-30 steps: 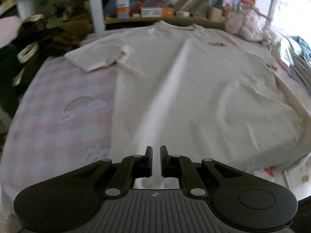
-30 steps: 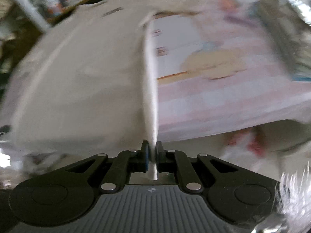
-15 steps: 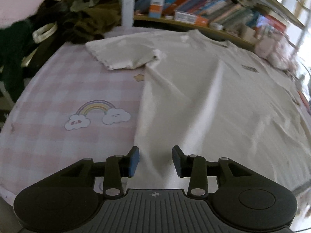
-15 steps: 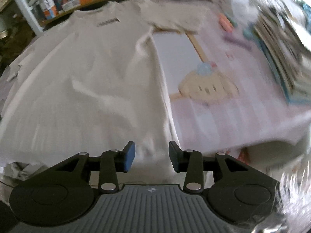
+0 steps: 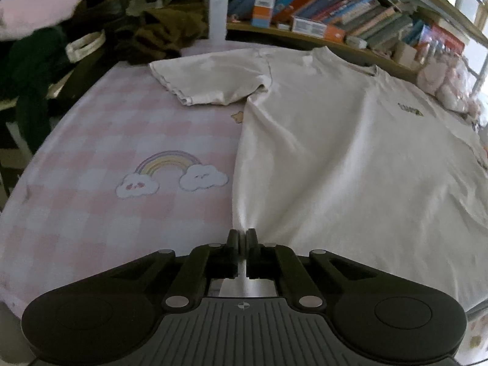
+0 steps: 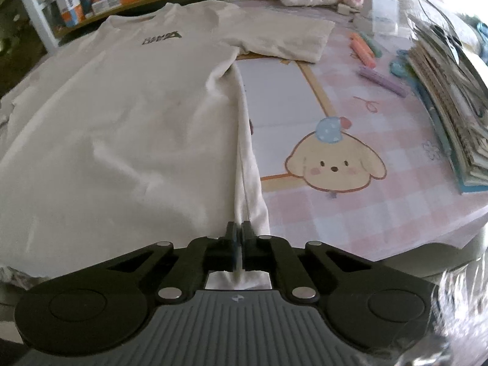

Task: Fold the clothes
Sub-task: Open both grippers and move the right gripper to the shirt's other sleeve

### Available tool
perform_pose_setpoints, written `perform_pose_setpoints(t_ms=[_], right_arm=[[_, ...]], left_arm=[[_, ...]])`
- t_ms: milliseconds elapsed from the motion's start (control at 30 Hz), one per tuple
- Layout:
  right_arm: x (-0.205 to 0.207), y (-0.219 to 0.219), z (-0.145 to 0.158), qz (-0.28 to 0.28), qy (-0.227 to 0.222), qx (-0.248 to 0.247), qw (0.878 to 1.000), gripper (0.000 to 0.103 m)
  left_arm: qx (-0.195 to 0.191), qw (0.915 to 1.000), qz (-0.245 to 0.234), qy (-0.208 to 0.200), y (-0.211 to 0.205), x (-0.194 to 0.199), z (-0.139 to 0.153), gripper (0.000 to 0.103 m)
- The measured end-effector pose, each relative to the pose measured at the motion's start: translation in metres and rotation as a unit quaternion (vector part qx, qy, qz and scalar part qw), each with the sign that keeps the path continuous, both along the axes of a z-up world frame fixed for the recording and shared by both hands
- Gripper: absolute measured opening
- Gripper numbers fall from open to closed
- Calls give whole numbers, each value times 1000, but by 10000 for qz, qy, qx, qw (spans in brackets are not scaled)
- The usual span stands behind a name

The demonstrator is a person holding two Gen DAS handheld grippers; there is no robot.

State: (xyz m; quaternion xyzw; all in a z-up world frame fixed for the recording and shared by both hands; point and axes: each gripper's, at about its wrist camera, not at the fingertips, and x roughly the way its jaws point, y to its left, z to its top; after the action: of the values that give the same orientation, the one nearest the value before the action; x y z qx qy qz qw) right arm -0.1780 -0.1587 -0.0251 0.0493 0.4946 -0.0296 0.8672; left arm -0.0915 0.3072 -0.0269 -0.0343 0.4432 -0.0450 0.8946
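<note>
Cream T-shirt (image 5: 350,158) spread flat, front up, across pink checked surface (image 5: 91,158), collar toward the bookshelf (image 5: 350,21), both sleeves out to the sides. Left claw (image 5: 242,238) clamped tight on the shirt's near hem corner, beside the rainbow print (image 5: 170,164). Right claw (image 6: 238,228) likewise pinched on the opposite hem corner at the side seam, next to the puppy print (image 6: 334,164). Stacked books (image 6: 451,97) and pastel markers (image 6: 366,52) lying right of the shirt.
</note>
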Motion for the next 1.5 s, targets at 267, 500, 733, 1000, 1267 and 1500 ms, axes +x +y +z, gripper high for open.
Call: perform_pose_setpoints(t_ms=[267, 500, 733, 1000, 1267, 1500], right_arm=[[0, -7, -3, -116, 9, -108, 9999, 2], [-1, -8, 11, -359, -242, 46, 9991, 33], [4, 2, 30, -497, -663, 135, 9965, 51], [3, 5, 31, -556, -763, 50, 9955, 67], [16, -14, 25, -645, -805, 19, 9947, 70], [51, -45, 17, -451, -743, 134, 9961, 70]], left_arm=[[-10, 10000, -80, 52, -1, 0, 2, 8], [230, 9992, 100, -326, -12, -3, 22, 41], [168, 9934, -509, -1010, -64, -4, 49, 71], [274, 9875, -1254, -919, -128, 9, 47, 84], [-31, 9871, -1435, -710, -170, 19, 39, 90], [14, 9898, -1352, -451, -206, 35, 34, 90]])
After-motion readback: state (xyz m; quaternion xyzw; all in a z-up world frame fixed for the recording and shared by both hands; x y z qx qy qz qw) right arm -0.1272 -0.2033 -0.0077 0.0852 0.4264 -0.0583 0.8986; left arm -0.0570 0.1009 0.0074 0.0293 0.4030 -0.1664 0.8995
